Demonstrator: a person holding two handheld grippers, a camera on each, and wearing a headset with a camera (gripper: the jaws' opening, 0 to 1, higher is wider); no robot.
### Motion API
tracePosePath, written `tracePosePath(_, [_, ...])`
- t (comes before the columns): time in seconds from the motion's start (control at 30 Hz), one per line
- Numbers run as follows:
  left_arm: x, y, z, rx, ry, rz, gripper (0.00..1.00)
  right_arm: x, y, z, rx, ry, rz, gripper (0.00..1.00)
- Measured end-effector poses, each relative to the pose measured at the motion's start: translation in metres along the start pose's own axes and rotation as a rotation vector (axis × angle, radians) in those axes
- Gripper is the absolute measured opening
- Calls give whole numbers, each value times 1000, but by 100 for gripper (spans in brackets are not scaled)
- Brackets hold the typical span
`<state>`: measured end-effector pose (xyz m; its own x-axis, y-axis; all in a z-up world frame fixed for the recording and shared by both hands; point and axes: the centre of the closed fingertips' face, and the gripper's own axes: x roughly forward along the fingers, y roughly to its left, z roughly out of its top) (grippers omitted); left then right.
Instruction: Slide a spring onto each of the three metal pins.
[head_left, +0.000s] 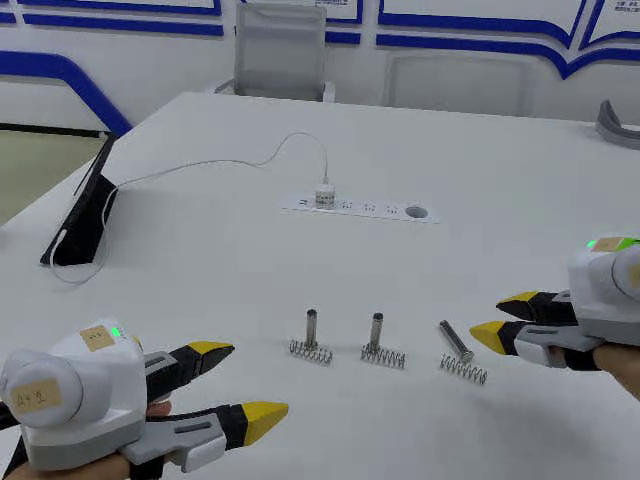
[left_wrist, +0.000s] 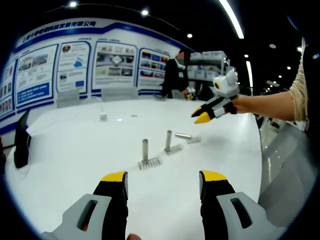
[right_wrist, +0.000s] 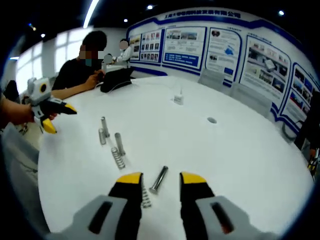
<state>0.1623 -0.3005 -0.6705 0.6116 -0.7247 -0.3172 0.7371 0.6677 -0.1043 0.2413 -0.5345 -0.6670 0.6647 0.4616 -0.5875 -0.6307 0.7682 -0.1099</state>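
Nothing's on a pin yet, so here's how it sits. All three springs lie flat on the table (head_left: 200, 285): the left spring (head_left: 311, 351) at the foot of the left pin (head_left: 311, 327), the middle spring (head_left: 383, 356) at the foot of the middle pin (head_left: 376, 330), and the right spring (head_left: 463, 369) just beside the right pin (head_left: 455, 340). Both grippers are empty. The left gripper (head_left: 235, 385) has its jaws wide apart and is well short of the parts, while the right gripper (head_left: 503, 318) has a narrower gap and hovers near the right pin. Biggest worry imo is that right pin. It's lying on its side while the other two stand, so it probably has to be stood up or held first, and a round pin on a smooth top will likely roll if nudged. The springs look thin and squishy too. Pinch too hard and one could pop out or bend, and if you grab it crosswise the open end won't line up with the pin top. A clumsy push could also tip a standing pin. Hard to make out: whether the upright pins sit in holes or just stand loose, and whether the springs touch them. In the right gripper view, the right spring is partly cut off behind a jaw.
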Motion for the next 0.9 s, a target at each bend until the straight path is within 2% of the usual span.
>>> tracePosePath(0.5, [0,-1,-4,-8,11,0,58,37,-10,-11,63,102,-29,23])
tracePosePath(0.67, [0,0,-4,-8,11,1,58,46,-7,-9,79,120,-34,21])
tracePosePath(0.9, [0,2,-5,-13,11,6,58,59,-8,-17,94,164,-38,19])
